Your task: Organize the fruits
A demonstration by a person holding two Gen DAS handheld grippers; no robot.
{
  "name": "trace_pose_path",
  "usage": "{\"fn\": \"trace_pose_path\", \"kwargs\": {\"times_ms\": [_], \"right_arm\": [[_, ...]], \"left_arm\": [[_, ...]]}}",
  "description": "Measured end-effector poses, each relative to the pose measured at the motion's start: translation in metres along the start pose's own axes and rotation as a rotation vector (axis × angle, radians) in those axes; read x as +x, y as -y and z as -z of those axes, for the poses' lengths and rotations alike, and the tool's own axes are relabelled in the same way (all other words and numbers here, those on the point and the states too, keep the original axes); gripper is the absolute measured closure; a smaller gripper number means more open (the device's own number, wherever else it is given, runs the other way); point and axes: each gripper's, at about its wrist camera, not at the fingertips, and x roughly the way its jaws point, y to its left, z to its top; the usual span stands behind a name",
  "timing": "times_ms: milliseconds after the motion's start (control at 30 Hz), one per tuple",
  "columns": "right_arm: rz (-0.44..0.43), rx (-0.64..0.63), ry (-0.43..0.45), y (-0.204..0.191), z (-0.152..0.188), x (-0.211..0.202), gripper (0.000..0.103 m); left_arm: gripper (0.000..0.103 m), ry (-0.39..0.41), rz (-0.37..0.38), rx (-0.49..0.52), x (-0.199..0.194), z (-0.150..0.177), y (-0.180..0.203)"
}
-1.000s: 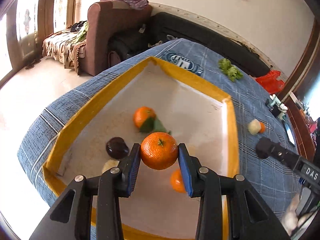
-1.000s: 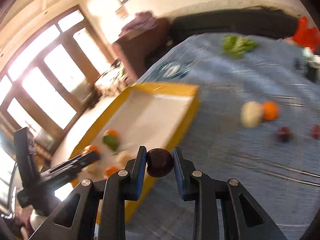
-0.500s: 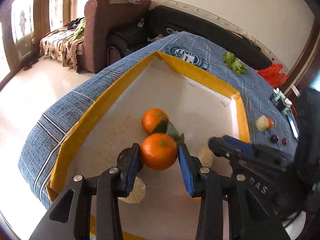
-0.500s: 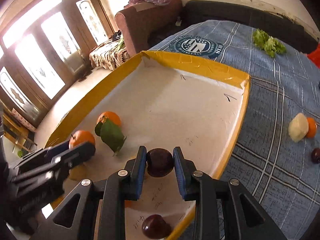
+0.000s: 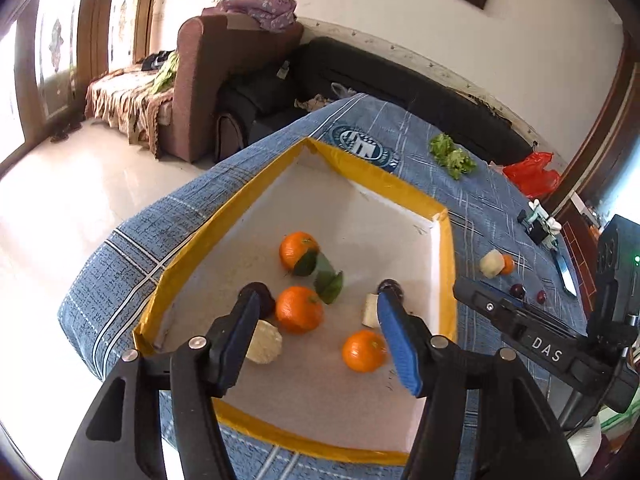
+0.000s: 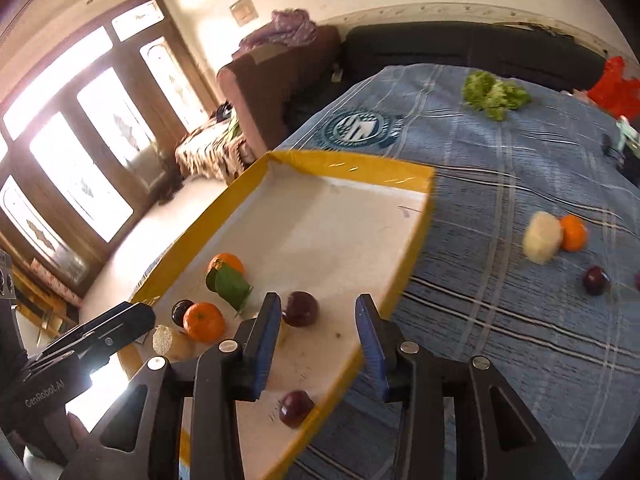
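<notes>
A white tray with a yellow rim (image 5: 224,220) lies on the blue checked cloth. My left gripper (image 5: 318,336) hangs over it, jaws opening and clear of the orange (image 5: 299,309) lying on the tray floor below. A leafy orange (image 5: 298,251), a third orange (image 5: 363,351), a dark plum (image 5: 262,295) and pale peeled pieces (image 5: 264,346) also lie there. My right gripper (image 6: 318,332) is over the tray's near right side, jaws opening. A plum (image 6: 300,308) rests on the tray beside its left pad, free of the grip. Another plum (image 6: 295,408) sits by the rim (image 6: 360,168).
On the cloth right of the tray lie a pale peeled fruit (image 6: 542,236), an orange (image 6: 573,232) and a plum (image 6: 596,280). Lettuce (image 6: 494,94) and a red bag (image 5: 530,174) are farther back. A brown armchair (image 5: 224,80) and dark sofa stand beyond the table.
Both grippers have opened. The left one let its orange down into the tray and rose a little. The right one released its plum onto the tray floor.
</notes>
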Motion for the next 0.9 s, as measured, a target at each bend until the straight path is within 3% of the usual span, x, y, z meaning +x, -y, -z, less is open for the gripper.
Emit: {"fn": "trace_pose_path", "kwargs": {"times_ms": [133, 400, 633, 800, 900], "right_arm": [[0.010, 0.029, 0.030, 0.011, 0.013, -0.022, 0.060], [0.042, 0.098, 0.048, 0.036, 0.048, -0.041, 0.050], [0.022, 0.138, 0.076, 0.057, 0.061, -0.056, 0.050], [0.016, 0.159, 0.138, 0.074, 0.050, -0.083, 0.050], [0.011, 0.160, 0.178, 0.081, 0.040, -0.102, 0.050]], "left_arm": [[0.033, 0.050, -0.028, 0.062, -0.014, 0.008, 0.024], [0.032, 0.115, -0.078, 0.189, -0.031, 0.018, 0.073], [0.032, 0.175, -0.012, 0.215, -0.062, 0.012, 0.107], [0.032, 0.268, 0.041, 0.240, -0.102, 0.004, 0.129], [0.032, 0.279, 0.092, 0.234, -0.116, -0.003, 0.142]]}}
